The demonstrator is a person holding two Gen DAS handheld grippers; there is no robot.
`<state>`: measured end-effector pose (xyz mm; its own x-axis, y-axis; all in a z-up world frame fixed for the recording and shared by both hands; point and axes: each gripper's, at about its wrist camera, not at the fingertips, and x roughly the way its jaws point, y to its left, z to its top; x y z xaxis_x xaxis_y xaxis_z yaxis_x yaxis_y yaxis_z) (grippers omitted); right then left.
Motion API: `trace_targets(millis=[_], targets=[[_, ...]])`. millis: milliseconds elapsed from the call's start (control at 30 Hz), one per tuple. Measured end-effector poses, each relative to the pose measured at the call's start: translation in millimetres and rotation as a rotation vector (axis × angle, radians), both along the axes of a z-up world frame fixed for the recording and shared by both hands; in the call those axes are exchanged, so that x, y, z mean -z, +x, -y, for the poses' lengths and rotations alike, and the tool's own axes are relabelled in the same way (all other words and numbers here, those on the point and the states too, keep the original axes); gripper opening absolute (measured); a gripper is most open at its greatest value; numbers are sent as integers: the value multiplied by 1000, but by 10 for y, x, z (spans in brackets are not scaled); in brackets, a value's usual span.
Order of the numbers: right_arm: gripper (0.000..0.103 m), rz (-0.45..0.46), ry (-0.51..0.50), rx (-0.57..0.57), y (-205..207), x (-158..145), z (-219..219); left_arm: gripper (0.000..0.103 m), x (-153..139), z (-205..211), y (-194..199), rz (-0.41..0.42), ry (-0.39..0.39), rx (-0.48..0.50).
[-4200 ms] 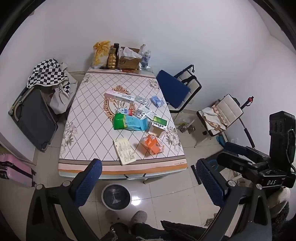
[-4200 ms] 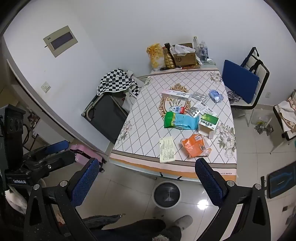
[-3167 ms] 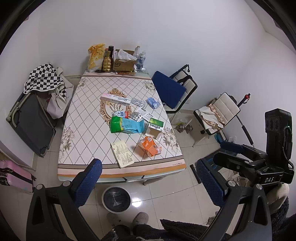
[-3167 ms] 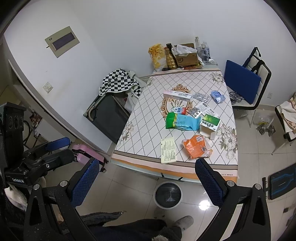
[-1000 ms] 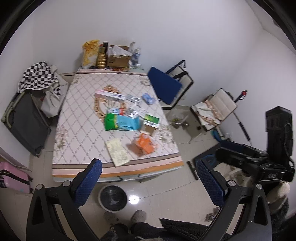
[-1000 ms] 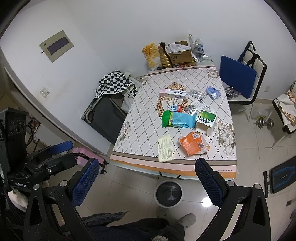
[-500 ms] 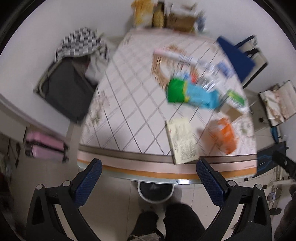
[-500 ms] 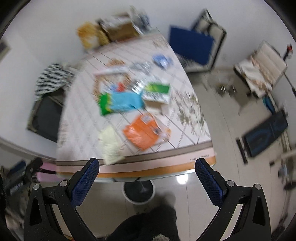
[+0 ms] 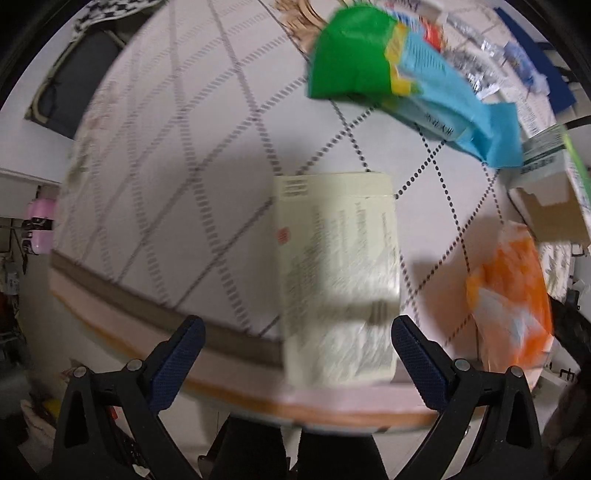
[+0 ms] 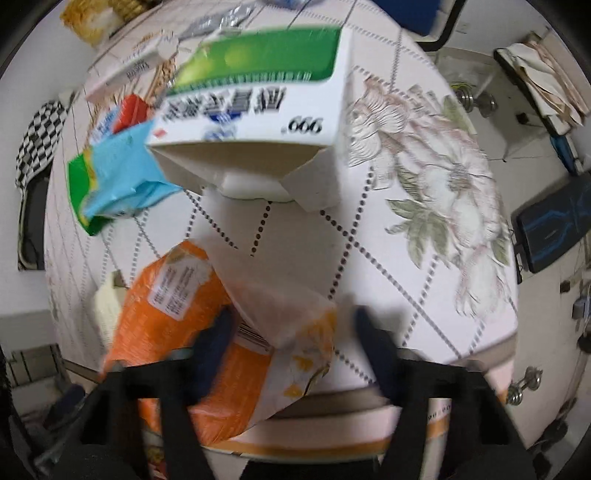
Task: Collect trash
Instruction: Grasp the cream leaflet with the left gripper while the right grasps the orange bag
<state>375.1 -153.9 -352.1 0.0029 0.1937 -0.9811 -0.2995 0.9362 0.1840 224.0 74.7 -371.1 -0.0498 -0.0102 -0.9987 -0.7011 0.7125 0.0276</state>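
Trash lies on a table (image 9: 155, 155) with a diamond-patterned cloth. In the left wrist view a pale yellow printed sheet (image 9: 336, 273) lies at the table's front edge, below and between the fingers of my open left gripper (image 9: 295, 354). Behind it lie a green and blue packet (image 9: 388, 74) and a white and green box (image 9: 550, 184). In the right wrist view a torn orange bag (image 10: 177, 306) lies between the blurred fingers of my right gripper (image 10: 293, 347). Its jaws are closing, with the right finger still apart from the bag. Just beyond stands the open white and green box (image 10: 258, 110).
A long white carton (image 10: 125, 74) and foil blister packs (image 10: 218, 22) lie further back on the table. Beside the table on the floor are a small dumbbell (image 10: 476, 99), a black mat (image 10: 550, 225) and a pink suitcase (image 9: 37, 221). Dark trouser legs show at the bottom.
Both grippers have dropped steeply toward the table's front edge, so the trash fills both views. The right jaws have narrowed around the orange bag. The left jaws stay wide.
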Motion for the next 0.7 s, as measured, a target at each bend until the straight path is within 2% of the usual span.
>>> trace_targets(millis=[67, 133, 200, 267, 533, 700], targets=[[40, 9, 18, -6, 16, 26, 30, 102, 83, 16, 112, -6, -18, 12], [36, 19, 12, -8, 29, 15, 82, 92, 138, 27, 181, -23, -22, 21], [33, 31, 0, 4, 57, -8, 195, 77, 125, 15, 183, -14, -33, 1], [32, 18, -10, 10, 94, -24, 274, 71, 116, 6, 174, 0, -49, -8], [27, 24, -12, 42, 152, -59, 454, 70, -82, 158, 129, -6, 23, 52], [24, 45, 3, 57, 74, -157, 458, 70, -439, 259, 31, 38, 108, 126]])
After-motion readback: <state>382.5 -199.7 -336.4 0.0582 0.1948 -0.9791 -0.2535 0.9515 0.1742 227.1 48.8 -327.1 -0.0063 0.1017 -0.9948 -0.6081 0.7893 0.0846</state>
